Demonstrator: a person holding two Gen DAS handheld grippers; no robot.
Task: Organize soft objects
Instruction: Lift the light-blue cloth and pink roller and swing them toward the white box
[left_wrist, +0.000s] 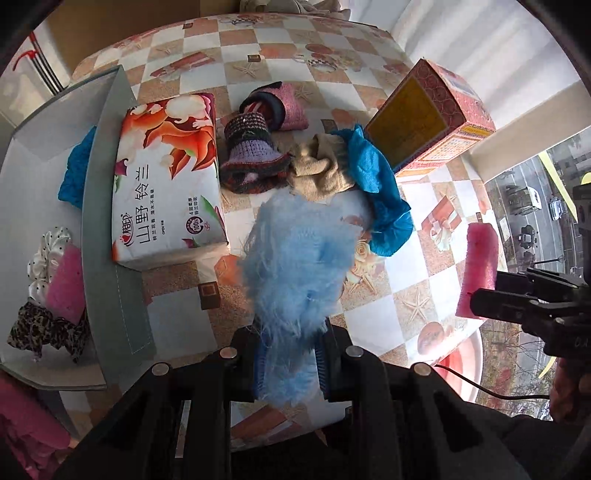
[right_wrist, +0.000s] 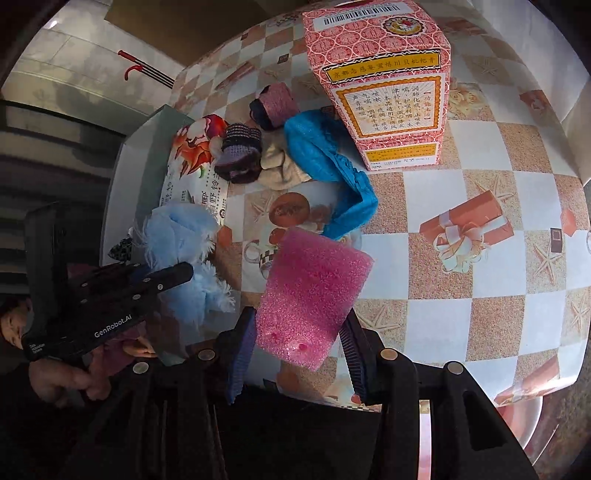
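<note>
Left gripper (left_wrist: 290, 363): its fingers are pinched on the fluffy light-blue piece (left_wrist: 295, 258), which is held above the tablecloth, just beside the near right corner of the tissue pack (left_wrist: 168, 177).
Right gripper (right_wrist: 295, 354): a pink sponge (right_wrist: 312, 291) is clamped between its blue pads (right_wrist: 242, 354) and is held over the table, well to the right of the tissue pack.
Tissue pack: it is laid flat on the checked tablecloth (left_wrist: 417, 280), with its left edge resting against the rim of the grey tray (left_wrist: 110, 236).
Knitted striped piece (left_wrist: 251, 151): it is seen touching the right side of the tissue pack.
Beige cloth (left_wrist: 321, 170): it is bunched just beyond the knitted piece, further right of the pack.
Blue mesh cloth (left_wrist: 376, 192): it is draped to the right of the beige cloth, away from the pack.
Pink knitted roll (left_wrist: 280, 105): it is placed behind the knitted striped piece, near the pack's far right corner.
Red patterned box (left_wrist: 428, 118): it is found far right of the pack, behind the blue mesh cloth.
Grey tray: on the pack's left, a second pink sponge (left_wrist: 66, 284), a white dotted scrunchie (left_wrist: 48, 258), a leopard-print scrunchie (left_wrist: 48, 328) and a blue cloth (left_wrist: 77, 170) are held in it.
</note>
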